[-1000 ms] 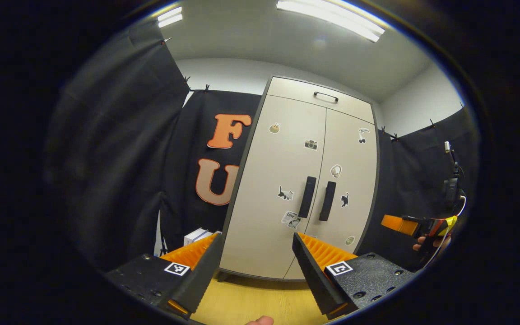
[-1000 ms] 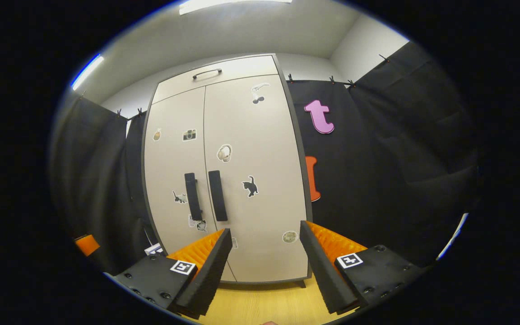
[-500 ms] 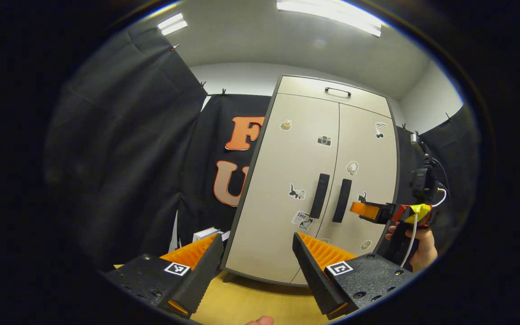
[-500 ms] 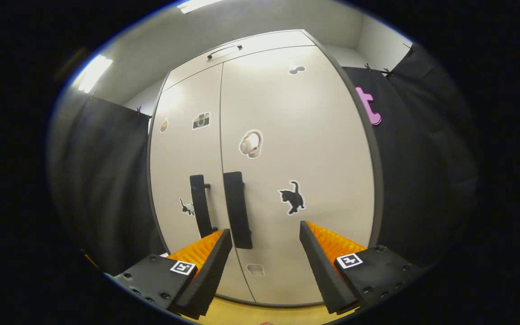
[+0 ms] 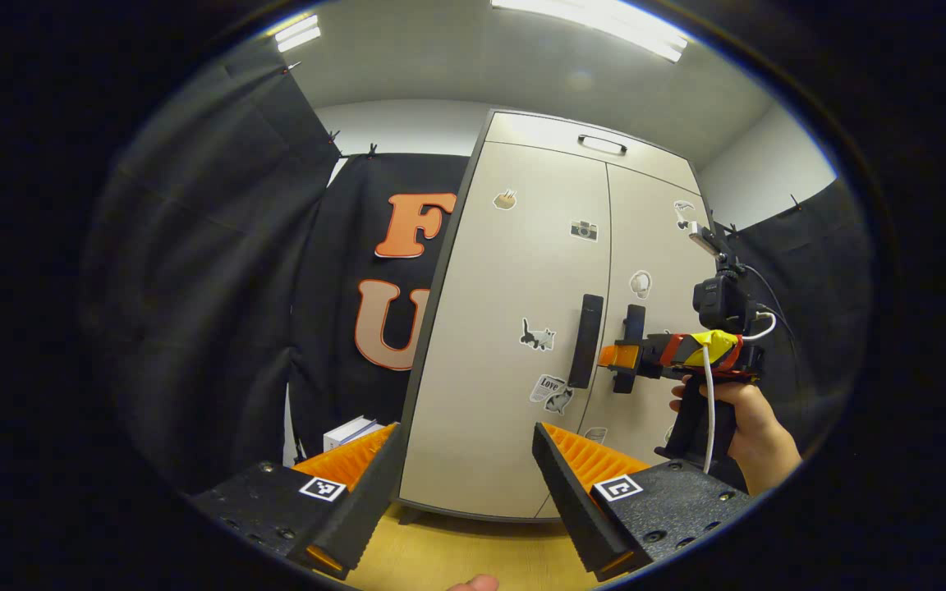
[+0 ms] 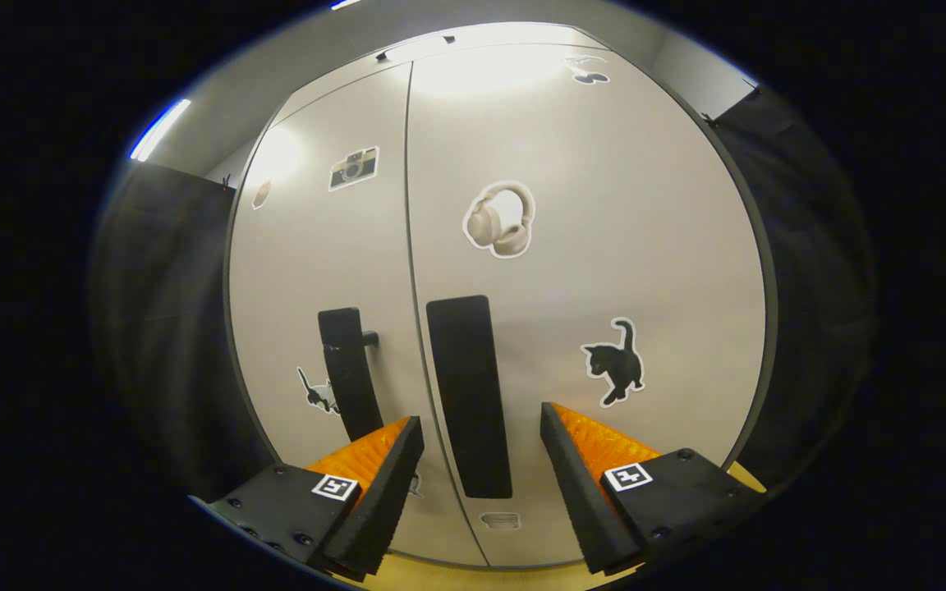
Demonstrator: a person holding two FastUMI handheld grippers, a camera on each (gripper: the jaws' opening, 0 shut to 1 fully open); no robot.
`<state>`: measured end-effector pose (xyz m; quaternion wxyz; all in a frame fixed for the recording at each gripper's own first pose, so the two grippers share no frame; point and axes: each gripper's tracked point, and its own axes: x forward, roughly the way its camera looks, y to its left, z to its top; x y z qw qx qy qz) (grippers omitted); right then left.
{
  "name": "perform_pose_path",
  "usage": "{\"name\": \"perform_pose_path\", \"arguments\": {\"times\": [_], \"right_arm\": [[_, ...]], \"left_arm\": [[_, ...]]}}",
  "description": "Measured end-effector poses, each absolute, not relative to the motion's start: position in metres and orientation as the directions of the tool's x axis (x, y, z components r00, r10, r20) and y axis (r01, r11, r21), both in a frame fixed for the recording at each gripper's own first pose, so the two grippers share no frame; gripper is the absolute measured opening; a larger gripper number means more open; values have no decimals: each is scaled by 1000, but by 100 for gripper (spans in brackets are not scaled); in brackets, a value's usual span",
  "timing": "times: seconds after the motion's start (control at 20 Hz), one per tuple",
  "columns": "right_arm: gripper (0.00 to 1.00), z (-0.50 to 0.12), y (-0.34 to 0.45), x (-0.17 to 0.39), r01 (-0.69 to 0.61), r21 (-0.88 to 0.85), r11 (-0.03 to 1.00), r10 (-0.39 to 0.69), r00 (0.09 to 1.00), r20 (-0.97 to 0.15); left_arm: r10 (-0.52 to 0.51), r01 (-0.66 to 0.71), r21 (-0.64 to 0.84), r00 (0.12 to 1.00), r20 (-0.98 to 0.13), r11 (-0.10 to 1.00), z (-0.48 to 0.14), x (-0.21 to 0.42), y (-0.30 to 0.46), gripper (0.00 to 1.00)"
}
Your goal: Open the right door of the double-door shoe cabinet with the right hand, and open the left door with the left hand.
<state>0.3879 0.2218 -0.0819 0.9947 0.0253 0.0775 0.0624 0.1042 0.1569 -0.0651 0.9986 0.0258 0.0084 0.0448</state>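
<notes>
Black cloth walls frame a tall beige shoe cabinet point(image 5: 522, 345) standing on a wooden floor, both doors shut, so its contents are hidden and neither door is opened yet. Right gripper point(image 6: 481, 468) is wide open, fingers either side of the right door handle point(image 6: 468, 394) — not yet clamping; left gripper point(image 5: 465, 484), also spread open, hangs well back from the left door handle point(image 5: 586, 341).

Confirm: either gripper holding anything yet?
No. Right gripper is open around the right handle, not clamped. Left gripper is open, off the cabinet.
</notes>
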Motion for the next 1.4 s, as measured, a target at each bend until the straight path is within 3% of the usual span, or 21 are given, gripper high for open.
{"name": "perform_pose_path", "arguments": {"times": [0.2, 0.25, 0.3, 0.4, 0.6, 0.65, 1.4], "right_arm": [[76, -80, 214, 392, -48, 26, 998, 51, 991, -125], [65, -81, 218, 390, -51, 12, 999, 53, 991, -122], [65, -84, 223, 390, -69, 7, 998, 69, 990, -123], [41, -85, 224, 390, -70, -33, 997, 66, 993, -100], [30, -89, 224, 391, -93, 11, 996, 93, 986, -142], [23, -89, 225, 390, -95, 17, 995, 96, 985, -145], [24, -76, 219, 338, -302, -24, 953, 291, 935, -204]], "left_arm": [[-19, 21, 71, 999, -29, 997, -69, 125, 166, 95], [-47, 49, 77, 998, -34, 996, -72, 127, 165, 92], [-74, 77, 84, 997, -38, 994, -75, 130, 165, 92], [-121, 126, 86, 991, -61, 988, -82, 134, 163, 94], [-203, 209, 55, 974, -100, 976, -90, 131, 149, 95], [-202, 207, 46, 975, -95, 977, -88, 129, 148, 94], [-55, 58, 61, 997, -51, 996, -75, 111, 124, 94]]}}
